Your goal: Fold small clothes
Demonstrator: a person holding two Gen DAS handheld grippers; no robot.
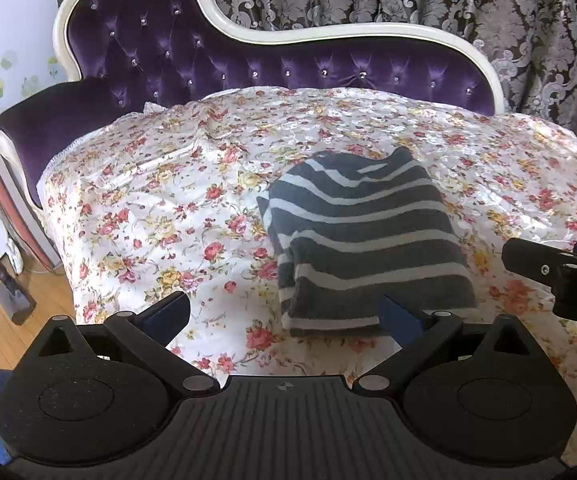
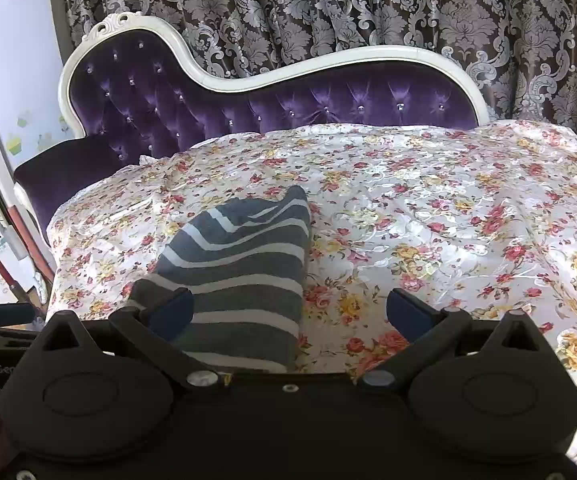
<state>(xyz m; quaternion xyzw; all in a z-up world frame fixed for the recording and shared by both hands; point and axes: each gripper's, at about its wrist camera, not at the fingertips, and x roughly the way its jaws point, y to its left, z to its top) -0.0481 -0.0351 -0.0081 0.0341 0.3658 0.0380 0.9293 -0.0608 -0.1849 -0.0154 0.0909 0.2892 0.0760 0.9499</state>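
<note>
A grey garment with white stripes lies folded into a compact stack on the floral bedspread. My left gripper is open and empty, its fingers wide apart just in front of the garment's near edge. In the right wrist view the same garment lies ahead to the left. My right gripper is open and empty, its left finger over the garment's near part and its right finger over the bedspread. The right gripper also shows at the right edge of the left wrist view.
A purple tufted headboard with a white frame stands behind the bed. Patterned curtains hang behind it. Wooden floor and a wall with stickers lie to the left of the bed.
</note>
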